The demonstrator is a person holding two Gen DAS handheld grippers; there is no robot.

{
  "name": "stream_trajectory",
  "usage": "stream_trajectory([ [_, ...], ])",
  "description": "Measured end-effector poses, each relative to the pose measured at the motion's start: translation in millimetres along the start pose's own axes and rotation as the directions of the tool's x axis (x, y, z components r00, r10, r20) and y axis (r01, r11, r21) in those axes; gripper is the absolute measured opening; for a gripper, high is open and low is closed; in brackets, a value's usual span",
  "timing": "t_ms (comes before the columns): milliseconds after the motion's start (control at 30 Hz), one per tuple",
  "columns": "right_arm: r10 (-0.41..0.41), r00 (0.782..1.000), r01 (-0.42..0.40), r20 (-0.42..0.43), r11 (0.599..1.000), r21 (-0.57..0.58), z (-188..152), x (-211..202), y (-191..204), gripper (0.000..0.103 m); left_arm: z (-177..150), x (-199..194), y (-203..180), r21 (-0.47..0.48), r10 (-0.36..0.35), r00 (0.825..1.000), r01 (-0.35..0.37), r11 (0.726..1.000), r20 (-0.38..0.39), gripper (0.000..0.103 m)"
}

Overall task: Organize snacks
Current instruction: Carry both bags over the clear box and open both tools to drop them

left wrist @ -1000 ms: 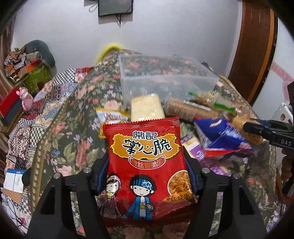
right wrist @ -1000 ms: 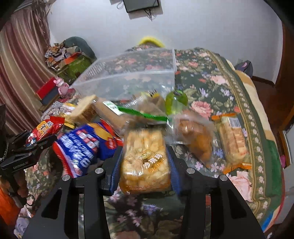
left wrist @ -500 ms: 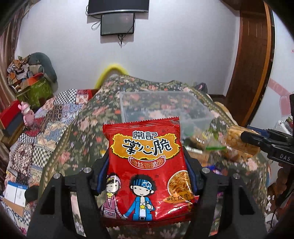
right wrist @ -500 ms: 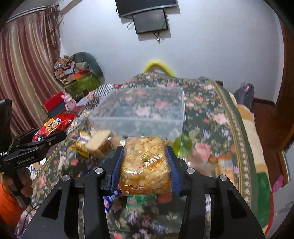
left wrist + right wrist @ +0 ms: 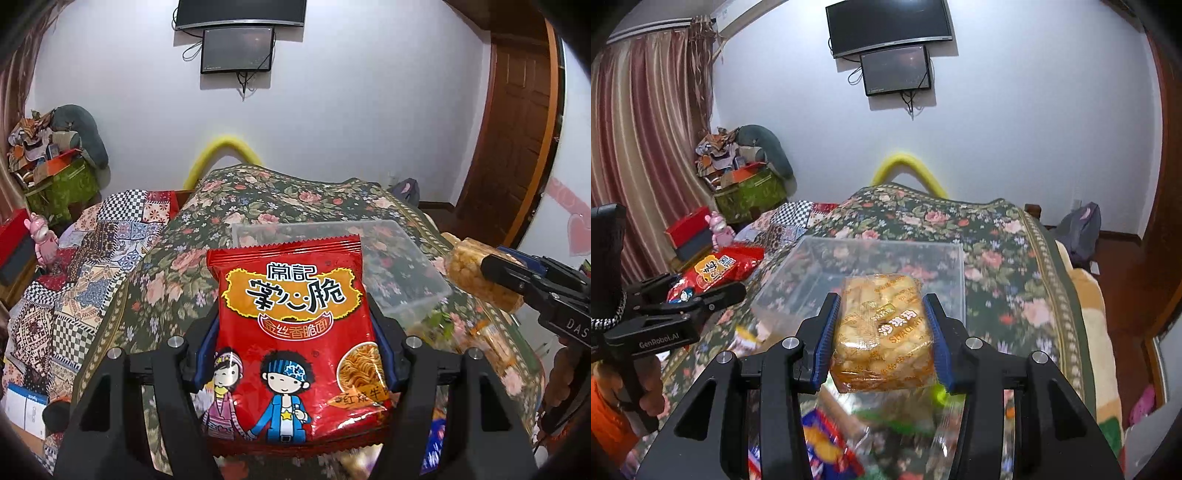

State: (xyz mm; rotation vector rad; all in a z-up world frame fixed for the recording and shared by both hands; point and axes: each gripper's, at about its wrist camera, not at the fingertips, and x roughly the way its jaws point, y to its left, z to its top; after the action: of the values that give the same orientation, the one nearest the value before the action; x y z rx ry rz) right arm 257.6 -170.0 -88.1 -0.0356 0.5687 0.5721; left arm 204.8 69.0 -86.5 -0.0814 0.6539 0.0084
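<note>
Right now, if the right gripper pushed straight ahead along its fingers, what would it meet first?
Probably the clear plastic bin just beyond the held sachima pack; right gripper points at its near wall or opening. Depth is unclear.

Your red packet [image 5: 295, 343] hides the near wall of the clear bin [image 5: 413, 266] at centre frame. Lower in your right wrist view, the loose snacks [image 5: 827, 443] are blurred beyond telling, cut off by the bottom edge.
</note>
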Motion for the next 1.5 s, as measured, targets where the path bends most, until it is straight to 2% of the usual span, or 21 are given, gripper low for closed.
stream_trajectory([
  [200,-0.017,1.0,0.017,-0.019,1.0,0.001,9,28,-4,0.042,12,28,0,0.009,0.02,1.0,-0.019,1.0,-0.017,0.067],
  [400,-0.039,0.996,0.039,-0.076,0.999,-0.002,11,63,-9,0.042,20,59,-5,0.034,0.033,0.998,-0.031,0.999,-0.046,0.067],
  [600,-0.027,0.988,0.033,-0.154,0.999,0.034,9,93,-17,0.042,23,90,-11,0.046,0.021,0.995,-0.016,0.999,-0.098,0.067],
  [867,-0.041,0.976,0.043,-0.212,0.999,0.005,5,113,-15,0.042,22,122,-7,0.006,-0.016,0.984,0.017,1.0,-0.18,0.067],
  [1067,-0.031,0.97,0.03,-0.243,1.0,-0.007,2,118,-12,0.043,21,125,-5,-0.005,-0.021,0.98,0.02,1.0,-0.196,0.068],
  [1233,-0.025,0.976,0.025,-0.218,1.0,-0.001,8,108,-9,0.043,23,114,-6,0.008,-0.016,0.985,0.017,1.0,-0.174,0.069],
  [1500,-0.039,0.986,0.036,-0.161,0.999,-0.022,13,76,-8,0.043,30,72,-5,0.014,-0.028,0.993,0.03,0.999,-0.113,0.07],
])
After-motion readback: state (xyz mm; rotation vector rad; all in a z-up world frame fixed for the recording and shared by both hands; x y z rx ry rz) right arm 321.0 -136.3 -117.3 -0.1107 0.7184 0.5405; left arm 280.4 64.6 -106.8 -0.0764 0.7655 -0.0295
